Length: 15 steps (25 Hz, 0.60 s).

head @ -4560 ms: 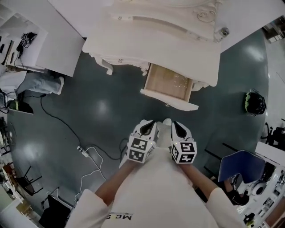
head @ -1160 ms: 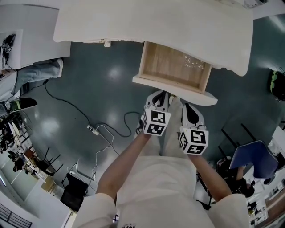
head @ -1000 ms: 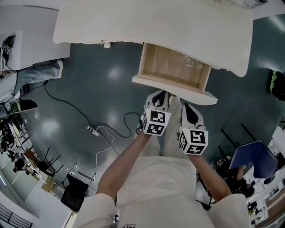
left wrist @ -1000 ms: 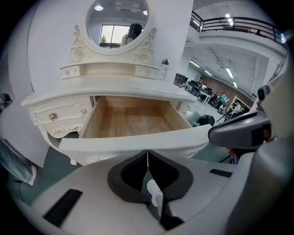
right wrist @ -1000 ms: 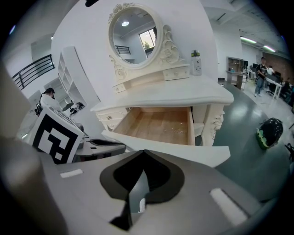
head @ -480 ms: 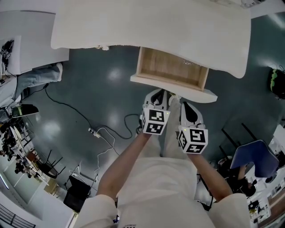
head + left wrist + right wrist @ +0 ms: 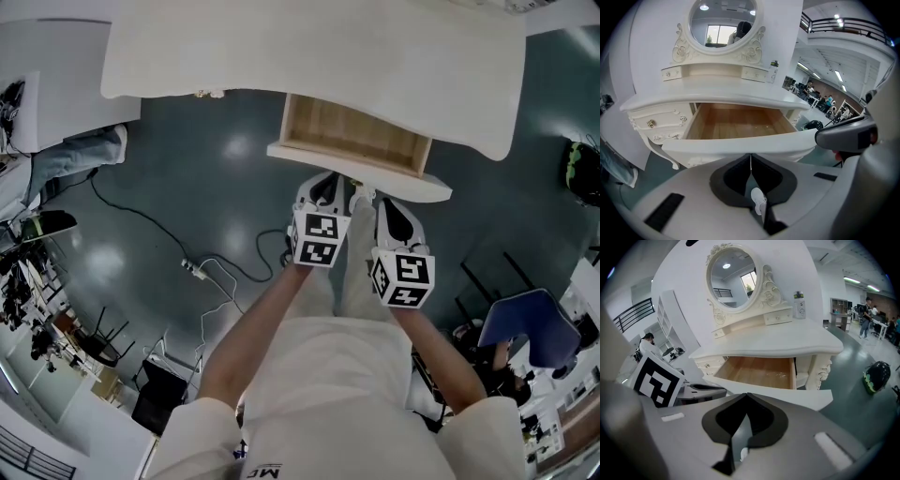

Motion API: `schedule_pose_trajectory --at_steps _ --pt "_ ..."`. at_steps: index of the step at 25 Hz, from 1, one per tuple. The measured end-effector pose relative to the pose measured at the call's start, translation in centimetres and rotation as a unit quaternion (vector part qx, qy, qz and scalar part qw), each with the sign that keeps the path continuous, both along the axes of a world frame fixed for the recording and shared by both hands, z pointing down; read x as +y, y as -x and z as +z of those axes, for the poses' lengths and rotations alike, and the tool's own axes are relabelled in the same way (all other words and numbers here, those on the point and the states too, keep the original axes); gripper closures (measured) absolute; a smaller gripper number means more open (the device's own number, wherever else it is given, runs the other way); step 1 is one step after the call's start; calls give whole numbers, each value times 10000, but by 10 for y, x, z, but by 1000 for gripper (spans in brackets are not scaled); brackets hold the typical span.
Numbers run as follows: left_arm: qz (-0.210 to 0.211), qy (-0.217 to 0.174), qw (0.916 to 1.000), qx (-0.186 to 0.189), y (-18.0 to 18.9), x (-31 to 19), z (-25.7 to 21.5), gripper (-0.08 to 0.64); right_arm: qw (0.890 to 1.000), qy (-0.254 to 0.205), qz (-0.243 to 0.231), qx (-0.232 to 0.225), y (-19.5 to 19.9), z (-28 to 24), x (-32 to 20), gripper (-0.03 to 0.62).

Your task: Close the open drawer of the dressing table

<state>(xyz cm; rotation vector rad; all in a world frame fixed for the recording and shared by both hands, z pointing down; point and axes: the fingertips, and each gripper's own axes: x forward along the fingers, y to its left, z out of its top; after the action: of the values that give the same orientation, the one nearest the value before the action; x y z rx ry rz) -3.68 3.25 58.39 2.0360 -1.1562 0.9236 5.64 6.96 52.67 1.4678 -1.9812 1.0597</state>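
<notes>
My left tongs [image 7: 324, 187] and right tongs [image 7: 395, 208], both pinched together and empty, sit just near of the left-to-right drawer front [image 7: 356, 174], the left closer.

drawer [image 7: 354, 142] under tabletop [image 7: 309, 47] | left tool [image 7: 325, 187], right tool [image 7: 394, 214] before drawer

The pale wooden drawer [image 7: 352, 136] runs rearward out of sight under the cream dressing table top [image 7: 309, 47], itself cut off at 12 o'clock. On its floor, glinting specks [image 7: 780, 374] are too small to identify.
</notes>
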Motion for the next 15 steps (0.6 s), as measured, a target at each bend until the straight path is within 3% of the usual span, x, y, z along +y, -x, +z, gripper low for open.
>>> schedule_pose_trajectory --at_steps 15 --pt "-149 16 9999 -22 -8 -26 3 548 10000 15 -56 -26 -9 1 -27 591"
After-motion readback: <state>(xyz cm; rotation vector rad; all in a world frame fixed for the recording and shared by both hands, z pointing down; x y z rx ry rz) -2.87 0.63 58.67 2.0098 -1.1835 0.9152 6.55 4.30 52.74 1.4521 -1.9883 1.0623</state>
